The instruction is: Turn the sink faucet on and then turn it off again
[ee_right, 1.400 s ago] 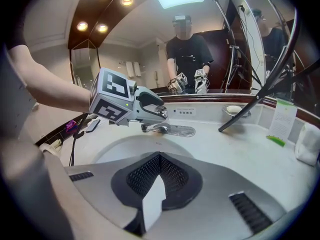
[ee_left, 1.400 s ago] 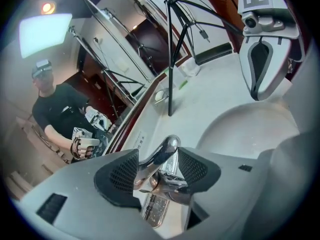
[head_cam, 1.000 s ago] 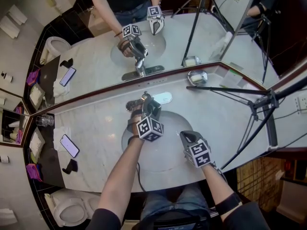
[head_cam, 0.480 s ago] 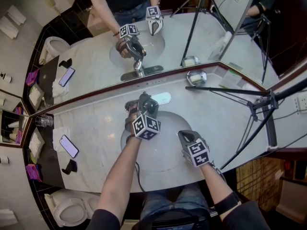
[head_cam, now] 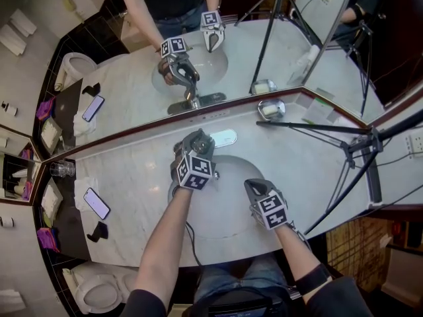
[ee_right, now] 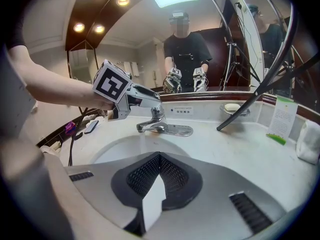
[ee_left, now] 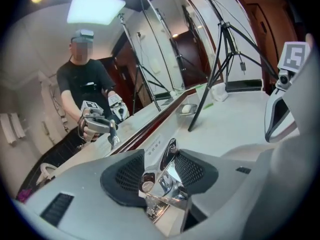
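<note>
Marble counter (head_cam: 125,170) holds a phone (head_cam: 96,203) at far left; at the sink's (head_cam: 228,220) back rim the left gripper (head_cam: 196,141) clamps the chrome faucet lever (ee_left: 167,170) between its pads; further right, the right gripper (head_cam: 253,187) hovers over the basin near its right edge, jaws together, holding nothing

Surface (head_cam: 132,170): pale marble, backed by a wall mirror (head_cam: 284,51) across the upper frame. Left of centre, a phone (head_cam: 96,203) lies flat, screen up, with a small black object (head_cam: 97,229) just below it in the frame. Glass tumblers (head_cam: 61,168) stand at the far left. A soap dish (head_cam: 271,108) sits at the mirror's foot, upper right of centre. A black tripod (head_cam: 375,136) stands at right, with one leg reaching toward the soap dish. A toilet (head_cam: 99,289) shows at lower left.
</note>
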Demonstrator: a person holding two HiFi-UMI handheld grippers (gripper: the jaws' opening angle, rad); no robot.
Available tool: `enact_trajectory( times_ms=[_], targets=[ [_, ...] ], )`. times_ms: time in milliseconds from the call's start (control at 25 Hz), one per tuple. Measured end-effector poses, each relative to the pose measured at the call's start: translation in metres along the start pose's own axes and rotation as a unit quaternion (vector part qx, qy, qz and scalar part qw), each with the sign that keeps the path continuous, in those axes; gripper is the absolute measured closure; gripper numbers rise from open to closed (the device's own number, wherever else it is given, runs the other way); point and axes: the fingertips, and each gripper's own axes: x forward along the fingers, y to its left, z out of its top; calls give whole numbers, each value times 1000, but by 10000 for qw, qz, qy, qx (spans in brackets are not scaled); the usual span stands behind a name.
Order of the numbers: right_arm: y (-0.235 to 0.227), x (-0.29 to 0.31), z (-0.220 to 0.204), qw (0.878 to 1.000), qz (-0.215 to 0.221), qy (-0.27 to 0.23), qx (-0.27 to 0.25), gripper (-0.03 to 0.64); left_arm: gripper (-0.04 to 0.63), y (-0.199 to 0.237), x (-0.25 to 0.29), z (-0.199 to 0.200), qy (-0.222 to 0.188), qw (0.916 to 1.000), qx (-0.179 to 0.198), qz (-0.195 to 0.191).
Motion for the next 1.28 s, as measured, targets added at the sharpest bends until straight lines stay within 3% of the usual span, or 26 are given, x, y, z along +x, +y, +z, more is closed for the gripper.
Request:
enact_trajectory(
  times_ms=[200,640,920,1120,1280],
  targets=[
    [4,3,2,10000,13,-24,-8,594,399,3,-2,0,-6,9999,-113,-105],
    [9,1,-3,10000,15,-5,-26,594,400,-1,-4,0,89,9993,240,-274],
    [23,-8,8,9999,75,-46,-88,594,440,-5,-32,-4,127,9987,486,-128],
    [32,-16,21,9995,50,-149,-267,594,553,9,-74,-7,60,9993,282,245],
    [43,-29,35,9991,48,-238,-337,594,591,12,-117,-9,-45,9986,-323,416]
  ],
)
